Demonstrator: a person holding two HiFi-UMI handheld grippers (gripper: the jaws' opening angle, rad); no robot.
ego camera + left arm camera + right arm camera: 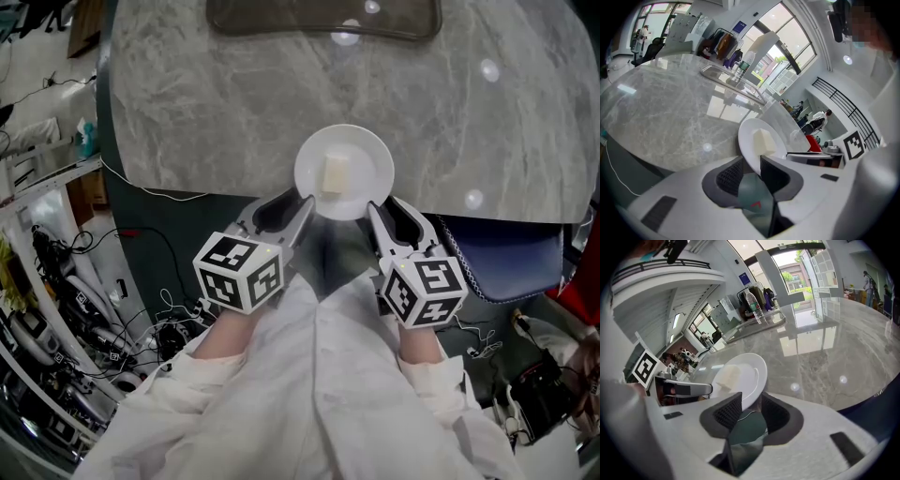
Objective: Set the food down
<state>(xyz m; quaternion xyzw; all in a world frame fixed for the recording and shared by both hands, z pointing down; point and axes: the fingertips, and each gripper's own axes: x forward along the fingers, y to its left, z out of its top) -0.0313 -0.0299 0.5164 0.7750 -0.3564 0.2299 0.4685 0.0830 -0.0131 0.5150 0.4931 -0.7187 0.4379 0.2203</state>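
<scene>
The white plate (345, 142) carrying the pale block of food (335, 174) is sitting at the near edge of the marble counter (216, 103). The left hand-held gripper (751, 164) is standing with its jaws apart around the plate's near-left rim. The right hand-held gripper (751, 402) is straddling the near-right rim, and its jaws also seem to be standing slack, not clamping.

Big grey marble table (206, 103) fills the upper head view, with a dark tray (323, 23) at top centre. Cables (122, 319) are tangled lower left, and there's blue fabric (511, 267) at right.
</scene>
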